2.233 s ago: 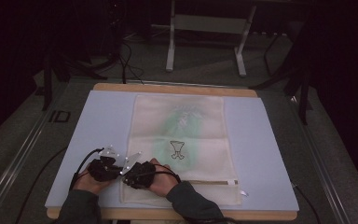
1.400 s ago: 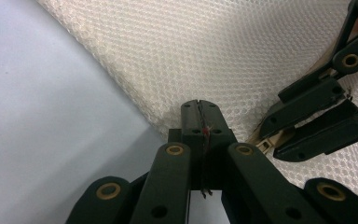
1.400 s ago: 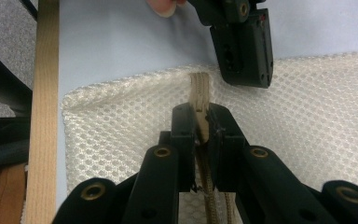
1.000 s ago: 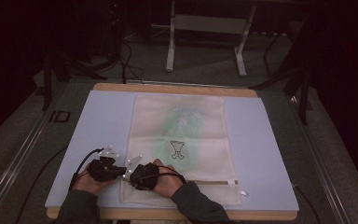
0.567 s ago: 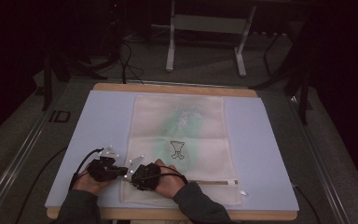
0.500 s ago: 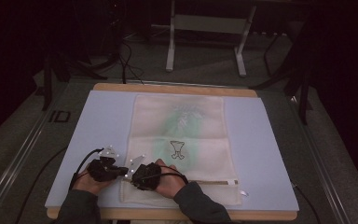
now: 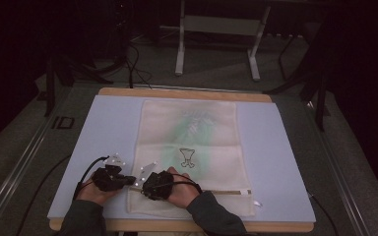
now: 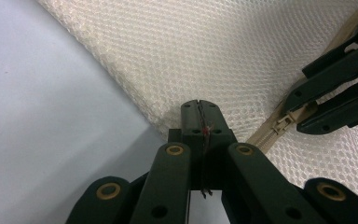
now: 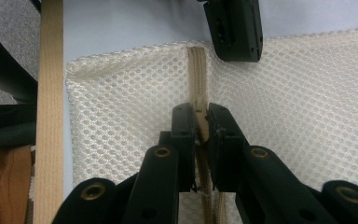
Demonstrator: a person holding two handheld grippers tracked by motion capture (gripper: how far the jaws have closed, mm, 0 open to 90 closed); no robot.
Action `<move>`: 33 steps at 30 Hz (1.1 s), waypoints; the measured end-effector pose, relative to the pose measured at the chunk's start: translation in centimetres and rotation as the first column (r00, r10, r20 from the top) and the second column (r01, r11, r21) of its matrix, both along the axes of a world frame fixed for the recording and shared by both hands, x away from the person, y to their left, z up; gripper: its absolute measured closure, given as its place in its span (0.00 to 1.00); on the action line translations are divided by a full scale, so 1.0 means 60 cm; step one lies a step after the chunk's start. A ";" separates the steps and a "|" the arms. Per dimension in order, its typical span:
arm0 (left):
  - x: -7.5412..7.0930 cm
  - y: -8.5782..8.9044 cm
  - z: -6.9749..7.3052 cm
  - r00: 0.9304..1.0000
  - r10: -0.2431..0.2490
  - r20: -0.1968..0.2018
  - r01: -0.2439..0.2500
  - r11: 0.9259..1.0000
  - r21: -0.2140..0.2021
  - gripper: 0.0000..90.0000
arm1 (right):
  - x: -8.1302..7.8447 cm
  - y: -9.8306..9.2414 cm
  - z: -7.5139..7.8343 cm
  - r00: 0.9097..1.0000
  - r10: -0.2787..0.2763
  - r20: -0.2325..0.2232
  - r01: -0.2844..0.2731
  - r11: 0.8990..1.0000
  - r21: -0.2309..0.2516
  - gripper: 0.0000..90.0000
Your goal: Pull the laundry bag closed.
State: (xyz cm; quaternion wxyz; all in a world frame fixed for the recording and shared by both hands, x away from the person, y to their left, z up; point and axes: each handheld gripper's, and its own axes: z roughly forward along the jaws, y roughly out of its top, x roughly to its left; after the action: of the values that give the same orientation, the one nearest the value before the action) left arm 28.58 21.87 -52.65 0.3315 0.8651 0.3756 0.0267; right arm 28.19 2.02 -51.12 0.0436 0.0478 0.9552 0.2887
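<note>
Mesh bag [image 7: 189, 147], cream-coloured, lies flat on the pale blue tabletop [image 7: 103, 128]. At its near-left corner we clamp the left hand-held gripper [image 8: 199, 108] on the mesh edge; just right, our right hand-held gripper [image 9: 200, 116] pinches the beige zipper pull [image 9: 199, 114].

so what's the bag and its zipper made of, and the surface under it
The bag looks like cream synthetic mesh, going by its even honeycomb holes. The zipper looks like beige woven tape with a matching pull, probably plastic or painted metal. The surface is a matte pale blue sheet, perhaps a mat or laminate, over a wooden-looking table edge.
</note>
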 end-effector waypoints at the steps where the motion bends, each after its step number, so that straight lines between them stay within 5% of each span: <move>1: 0.000 0.000 0.000 1.000 0.000 0.000 0.000 1.000 0.000 1.00 | 0.000 0.000 0.000 1.000 0.000 0.000 0.000 1.000 0.000 0.91; 33: 0.000 -0.001 0.000 1.000 0.003 -0.001 -0.003 1.000 0.002 1.00 | -0.010 -0.032 0.000 1.000 0.005 0.017 -0.004 1.000 -0.026 0.91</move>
State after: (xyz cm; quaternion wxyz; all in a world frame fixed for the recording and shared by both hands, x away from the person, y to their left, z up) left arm 28.59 21.83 -52.63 0.3305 0.8647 0.3772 0.0270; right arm 27.61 0.11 -51.13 0.0517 0.0428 0.9586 0.2769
